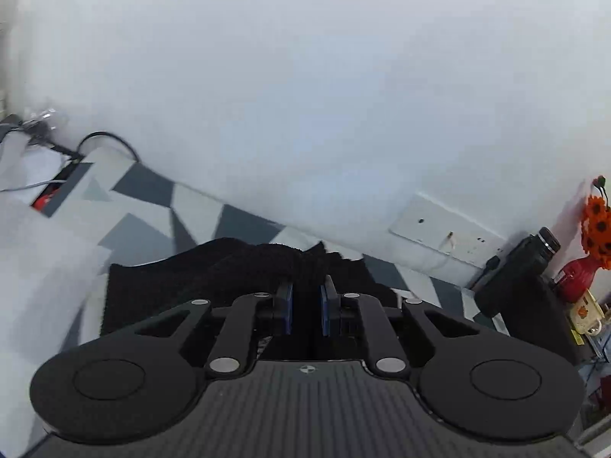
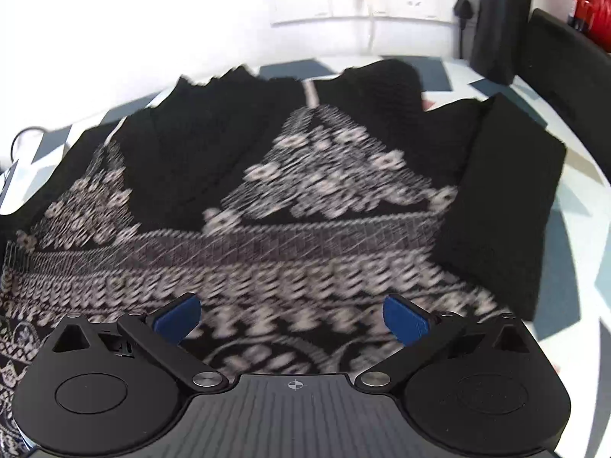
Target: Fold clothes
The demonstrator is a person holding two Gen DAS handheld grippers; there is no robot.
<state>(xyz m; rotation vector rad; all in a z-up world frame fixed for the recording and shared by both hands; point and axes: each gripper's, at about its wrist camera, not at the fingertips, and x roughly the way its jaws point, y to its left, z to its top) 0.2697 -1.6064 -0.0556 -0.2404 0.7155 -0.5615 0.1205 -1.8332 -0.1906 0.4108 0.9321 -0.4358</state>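
Left wrist: one tool [image 1: 305, 307] pinching one black garment [image 1: 236, 267]

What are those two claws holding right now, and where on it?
The left gripper pinches a raised fold of the black garment between its fingers. The right gripper is open above the patterned cloth, holding nothing.
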